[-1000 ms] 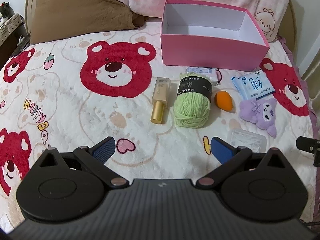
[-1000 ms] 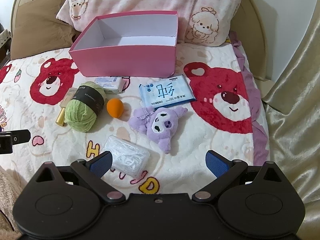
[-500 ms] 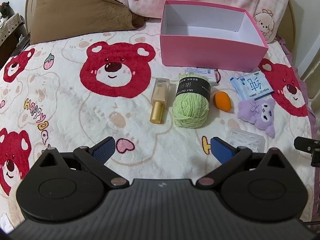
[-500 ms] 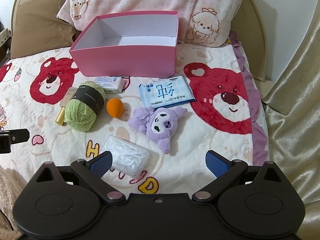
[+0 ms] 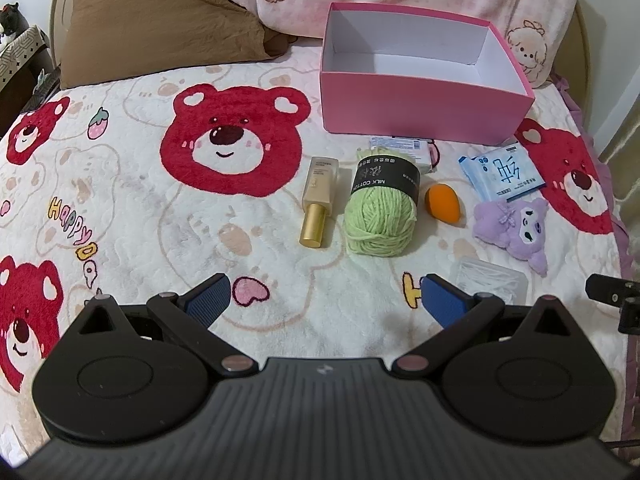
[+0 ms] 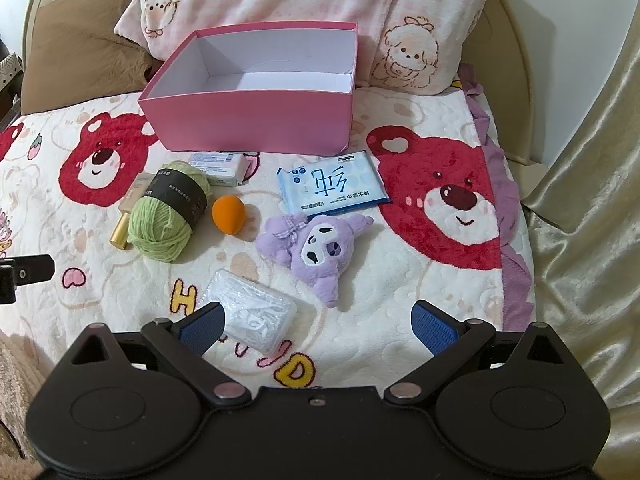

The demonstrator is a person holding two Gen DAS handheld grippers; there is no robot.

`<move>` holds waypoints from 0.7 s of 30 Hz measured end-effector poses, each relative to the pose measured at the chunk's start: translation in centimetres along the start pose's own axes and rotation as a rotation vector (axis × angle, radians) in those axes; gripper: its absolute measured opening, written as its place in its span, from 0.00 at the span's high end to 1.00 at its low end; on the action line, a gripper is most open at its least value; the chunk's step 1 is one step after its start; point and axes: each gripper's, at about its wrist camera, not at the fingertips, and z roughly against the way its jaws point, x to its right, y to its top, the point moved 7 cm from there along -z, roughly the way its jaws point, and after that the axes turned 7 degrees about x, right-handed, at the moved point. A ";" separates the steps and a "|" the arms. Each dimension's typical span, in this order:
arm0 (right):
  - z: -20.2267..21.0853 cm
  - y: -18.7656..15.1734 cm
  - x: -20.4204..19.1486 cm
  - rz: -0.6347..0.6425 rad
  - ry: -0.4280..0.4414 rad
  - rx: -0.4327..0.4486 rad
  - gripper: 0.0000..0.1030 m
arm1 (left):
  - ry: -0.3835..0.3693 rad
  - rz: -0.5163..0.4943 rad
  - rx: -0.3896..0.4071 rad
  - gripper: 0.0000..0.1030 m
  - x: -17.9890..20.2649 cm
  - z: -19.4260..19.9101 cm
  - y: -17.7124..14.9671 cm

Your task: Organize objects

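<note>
On the bed we see our left tool (image 5: 323, 297) and right tool (image 6: 317, 320) both spread, holding nothing; pink box (image 6: 256, 122) empty, green yarn (image 5: 380, 216) before it

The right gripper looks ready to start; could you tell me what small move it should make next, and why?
Probably ease the right gripper forward and a little left, to straddle the clear plastic packet. Its jaws are open and empty, the packet lies nearest, right by its left finger, and the pink box holds nothing so far.
</note>
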 end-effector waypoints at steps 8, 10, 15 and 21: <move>2.1 0.8 0.2 0.016 0.146 0.047 0.02 | -0.049 -0.086 0.020 0.00 1.9 1.5 2.5; 2.4 0.7 0.2 0.014 0.202 0.076 0.02 | -0.077 -0.103 0.014 0.00 2.8 1.2 3.1; 1.5 -0.4 0.3 0.000 0.272 0.176 0.02 | -0.175 -0.146 -0.025 0.01 5.7 -1.3 3.5; -2.0 -1.6 -0.3 0.080 0.223 0.321 0.02 | -0.265 -0.178 -0.033 0.01 9.3 -5.5 2.3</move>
